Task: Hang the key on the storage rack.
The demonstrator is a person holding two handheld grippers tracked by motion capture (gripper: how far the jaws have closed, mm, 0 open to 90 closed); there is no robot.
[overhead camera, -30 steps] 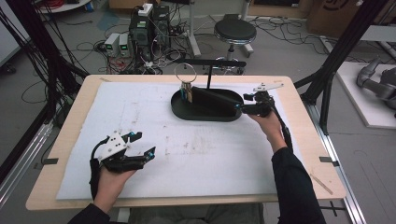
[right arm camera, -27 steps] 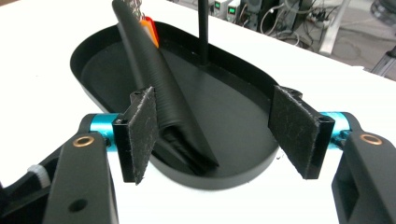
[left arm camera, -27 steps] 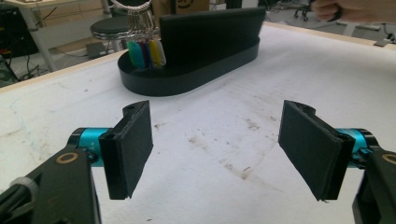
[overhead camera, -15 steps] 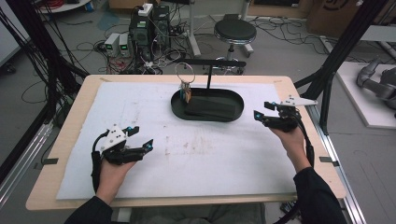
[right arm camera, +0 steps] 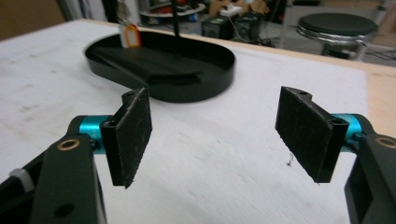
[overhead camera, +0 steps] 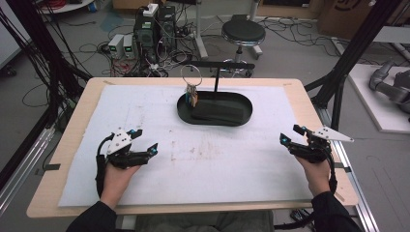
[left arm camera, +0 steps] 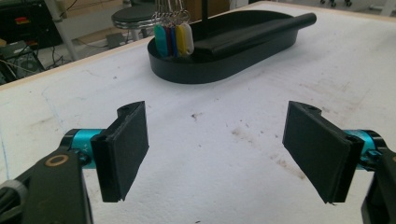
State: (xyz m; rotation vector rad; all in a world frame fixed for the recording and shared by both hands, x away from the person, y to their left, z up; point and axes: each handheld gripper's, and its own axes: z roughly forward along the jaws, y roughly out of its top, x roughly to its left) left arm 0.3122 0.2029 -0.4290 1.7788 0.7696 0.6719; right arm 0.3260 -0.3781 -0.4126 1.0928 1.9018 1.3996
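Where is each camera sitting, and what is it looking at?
High view: above the table, looking down; both hands show, left gripper and right gripper.
Left gripper view: rides the left gripper, faces the black tray and key tags.
Right gripper view: rides the right gripper, faces the tray too.
All views share the tray.

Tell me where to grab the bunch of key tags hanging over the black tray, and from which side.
Grip the large metal ring above the key tags, probably from the left with the left hand-held gripper, which is open. The ring hangs upright from the stand's bar, clear of the black tray, while the tags dangle loose and bunched, close to the tray wall.
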